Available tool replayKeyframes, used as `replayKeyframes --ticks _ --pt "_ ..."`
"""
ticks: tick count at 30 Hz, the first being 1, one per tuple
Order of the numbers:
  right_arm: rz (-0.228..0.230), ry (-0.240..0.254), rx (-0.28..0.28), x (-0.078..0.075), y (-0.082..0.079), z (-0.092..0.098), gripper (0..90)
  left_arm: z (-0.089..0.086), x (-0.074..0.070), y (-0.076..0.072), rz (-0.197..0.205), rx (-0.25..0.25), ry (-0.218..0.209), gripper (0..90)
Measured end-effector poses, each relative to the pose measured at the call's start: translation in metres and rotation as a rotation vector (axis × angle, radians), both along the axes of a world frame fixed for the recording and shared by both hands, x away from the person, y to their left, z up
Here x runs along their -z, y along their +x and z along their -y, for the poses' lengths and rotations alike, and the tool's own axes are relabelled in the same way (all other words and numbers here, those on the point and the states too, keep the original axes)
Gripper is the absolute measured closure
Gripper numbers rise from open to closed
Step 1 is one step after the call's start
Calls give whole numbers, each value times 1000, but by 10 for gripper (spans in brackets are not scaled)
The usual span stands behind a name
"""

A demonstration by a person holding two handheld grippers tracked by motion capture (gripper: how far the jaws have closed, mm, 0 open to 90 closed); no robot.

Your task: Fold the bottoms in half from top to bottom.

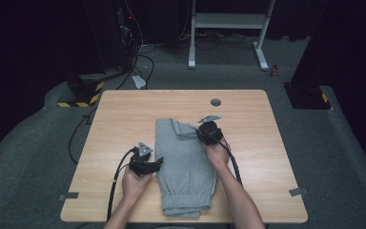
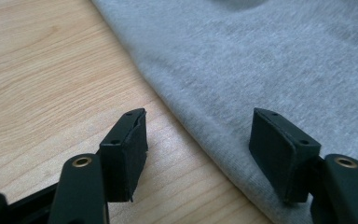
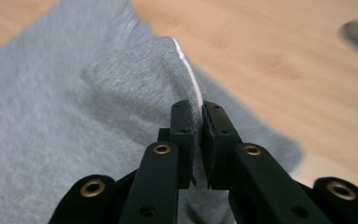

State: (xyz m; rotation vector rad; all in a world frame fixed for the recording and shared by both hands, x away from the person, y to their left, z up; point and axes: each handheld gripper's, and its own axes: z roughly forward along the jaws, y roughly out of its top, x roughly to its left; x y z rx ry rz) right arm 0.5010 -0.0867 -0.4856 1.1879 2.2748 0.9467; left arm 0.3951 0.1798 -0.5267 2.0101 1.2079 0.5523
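On light wooden table, folded grey knit garment lies mid-table. Far edge pinched, lifted by right gripper. Left gripper spread astride near-left edge. Fold judged underway; clamping left edge needed next.

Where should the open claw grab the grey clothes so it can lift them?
Probably the long side edge of the grey clothes, coming in from the bare table. The left claw already stands open across that edge, one pad over wood, one over cloth. The right claw pinches the far corner.
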Motion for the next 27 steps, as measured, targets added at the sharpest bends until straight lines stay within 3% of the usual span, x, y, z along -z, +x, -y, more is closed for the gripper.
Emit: replayKeyframes --ticks 2,4,5,6,7,8,11,15,16,17,18,20,22,25,27 --pt "26 30 30 -5 0 8 844 0 0 0 -1 -1 -3 363" --pt "35 74 113 -7 5 22 844 0 0 0 -2 -1 -4 361" --pt "35 74 113 -7 5 22 844 0 0 0 -2 -1 -4 361" --pt "7 75 165 -3 10 31 843 0 0 0 -1 -1 -3 361" --pt "7 75 165 -3 10 31 843 0 0 0 -1 -1 -3 361" --pt "-41 49 207 7 16 36 824 0 0 0 -2 -1 -4 361" --pt "-82 11 249 17 20 38 692 0 0 0 -2 -1 -4 361" --pt "-49 27 246 10 14 38 638 0 0 0 -2 -1 -4 361" --pt "8 38 205 1 2 36 644 0 0 0 -2 -1 -4 361" --pt "8 38 205 1 2 36 644 0 0 0 -2 -1 -4 361" --pt "22 36 163 -2 -5 34 655 0 0 0 -1 0 -3 361" --pt "14 41 97 -2 -19 31 672 0 0 0 -1 -1 -2 361" --pt "-1 13 59 4 -28 31 694 0 0 0 -2 -1 -5 361" --pt "-60 -25 78 22 -29 42 728 0 0 0 -2 -1 -4 361" --pt "-74 23 97 28 -27 56 737 0 0 0 -1 0 -3 361"
